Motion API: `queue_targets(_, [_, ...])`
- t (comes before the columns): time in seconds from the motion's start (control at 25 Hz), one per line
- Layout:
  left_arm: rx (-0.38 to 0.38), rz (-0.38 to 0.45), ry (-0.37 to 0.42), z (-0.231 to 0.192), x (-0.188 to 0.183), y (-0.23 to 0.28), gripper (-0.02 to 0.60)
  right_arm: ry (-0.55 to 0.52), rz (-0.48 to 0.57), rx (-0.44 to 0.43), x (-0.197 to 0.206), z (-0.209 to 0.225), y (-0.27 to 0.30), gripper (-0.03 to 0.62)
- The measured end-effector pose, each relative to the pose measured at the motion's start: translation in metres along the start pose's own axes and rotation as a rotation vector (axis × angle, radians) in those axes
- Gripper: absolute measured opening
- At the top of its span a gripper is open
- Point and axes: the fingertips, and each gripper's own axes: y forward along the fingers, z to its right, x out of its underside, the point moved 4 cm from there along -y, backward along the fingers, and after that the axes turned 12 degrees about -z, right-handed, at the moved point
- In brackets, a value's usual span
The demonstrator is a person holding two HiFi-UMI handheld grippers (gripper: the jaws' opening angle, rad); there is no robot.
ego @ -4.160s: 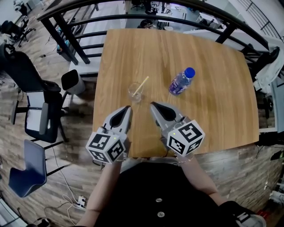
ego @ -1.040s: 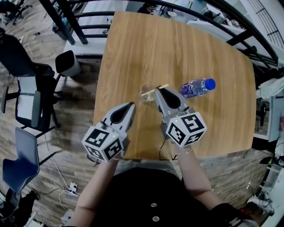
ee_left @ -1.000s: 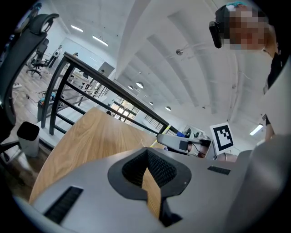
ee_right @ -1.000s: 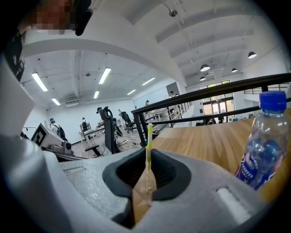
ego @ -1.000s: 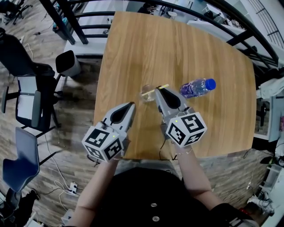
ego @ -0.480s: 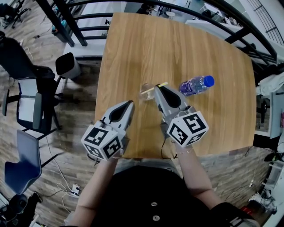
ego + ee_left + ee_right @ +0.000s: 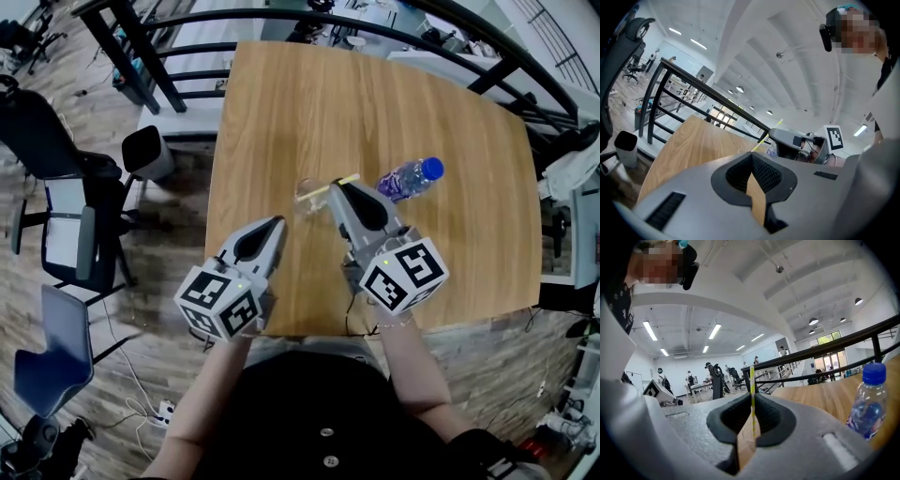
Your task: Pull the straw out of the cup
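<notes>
A clear plastic cup (image 7: 307,193) stands on the wooden table (image 7: 450,253), just ahead of both grippers. A yellow-striped straw (image 7: 339,183) leans out of it to the right. My right gripper (image 7: 336,188) is shut on the straw's upper part; its jaws have just been closing with the straw between them. In the right gripper view the straw (image 7: 752,376) runs upright between the pads (image 7: 761,416). My left gripper (image 7: 276,223) hangs to the lower left of the cup, apart from it, jaws shut and holding nothing. The straw's lower end is hidden behind the cup.
A water bottle with a blue cap (image 7: 408,178) lies on the table right of the cup, also seen as the bottle (image 7: 868,401) in the right gripper view. A black railing (image 7: 281,23) runs past the table's far edge. Office chairs (image 7: 66,178) stand on the floor to the left.
My right gripper has risen a little with the straw pinched in it. The left gripper and the cup have stayed in place.
</notes>
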Motion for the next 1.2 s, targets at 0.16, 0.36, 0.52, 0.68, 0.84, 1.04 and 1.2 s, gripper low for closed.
queue_targets(0.16, [0.005, 0.0, 0.011, 0.007, 0.0, -0.005, 0.015, 0.006, 0.022, -0.004, -0.004, -0.004, -0.008, 0.021])
queue_targets(0.36, [0.004, 0.016, 0.019, 0.015, -0.005, -0.008, 0.015, 0.012, 0.068, -0.011, -0.015, -0.01, -0.021, 0.021])
queue_targets(0.52, [0.012, 0.03, 0.022, 0.019, -0.01, -0.01, 0.017, 0.015, 0.098, -0.011, -0.022, -0.013, -0.03, 0.021])
queue_targets(0.68, [0.022, 0.041, 0.025, 0.025, -0.014, -0.011, 0.015, 0.034, 0.126, -0.017, -0.026, -0.016, -0.038, 0.021])
queue_targets(0.84, [0.019, 0.054, 0.028, 0.027, -0.019, -0.012, 0.015, 0.032, 0.175, -0.028, -0.036, -0.02, -0.053, 0.023])
queue_targets(1.04, [0.019, 0.077, 0.03, 0.026, -0.026, -0.017, 0.015, 0.037, 0.245, -0.032, -0.047, -0.022, -0.073, 0.021])
queue_targets(1.2, [0.025, 0.09, 0.038, 0.027, -0.031, -0.021, 0.015, 0.036, 0.309, -0.035, -0.053, -0.026, -0.087, 0.021])
